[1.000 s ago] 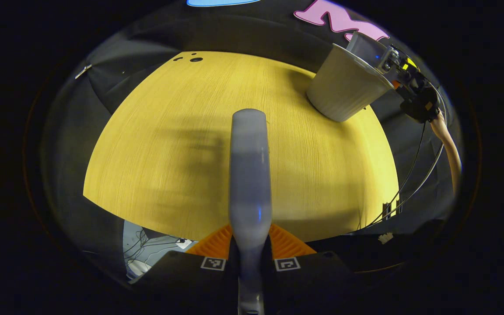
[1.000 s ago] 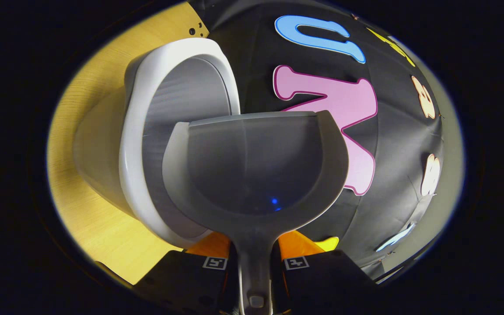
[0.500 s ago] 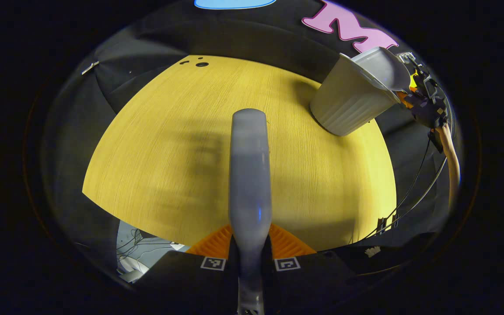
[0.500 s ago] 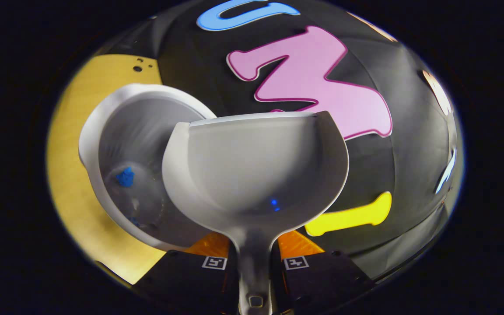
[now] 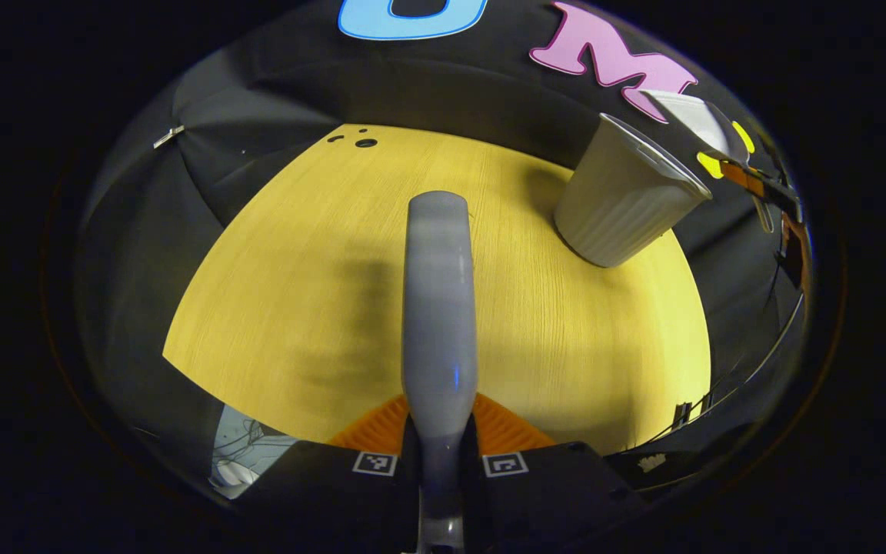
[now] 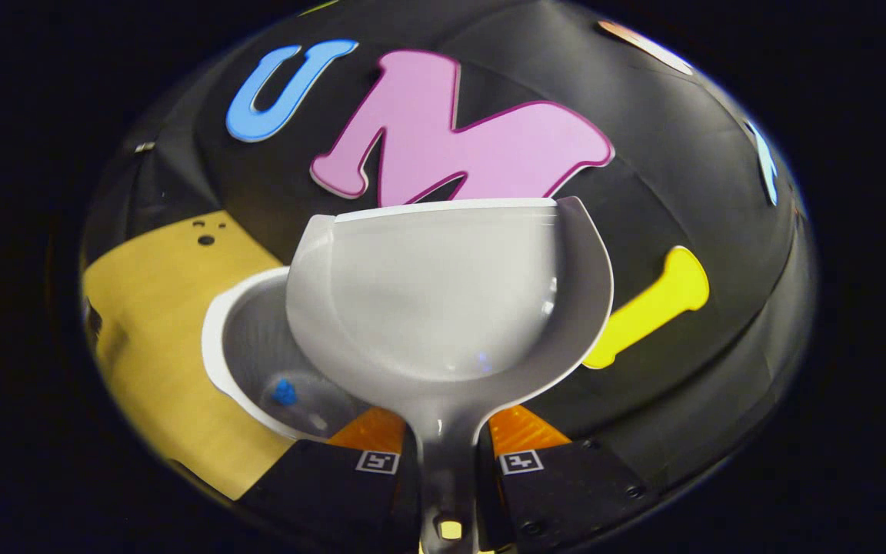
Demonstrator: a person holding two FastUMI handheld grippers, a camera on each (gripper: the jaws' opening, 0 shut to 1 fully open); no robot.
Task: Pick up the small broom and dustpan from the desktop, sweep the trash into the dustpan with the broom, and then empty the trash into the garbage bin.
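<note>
The left gripper (image 5: pixel 440 454) is clamped on the broom (image 5: pixel 438 308) handle — the broom sticks straight out over the yellow table (image 5: pixel 320 292), well off from the bin (image 5: pixel 621 201). The right gripper (image 6: pixel 443 454) has both fingers pinched on the dustpan (image 6: pixel 443 292) handle, the pan held up just beside and above the bin (image 6: pixel 258 362) at the table's far corner. The pan looks empty — hard to be sure with the glare. A small blue bit of trash (image 6: pixel 284 391) sits at the bottom of the bin.
</note>
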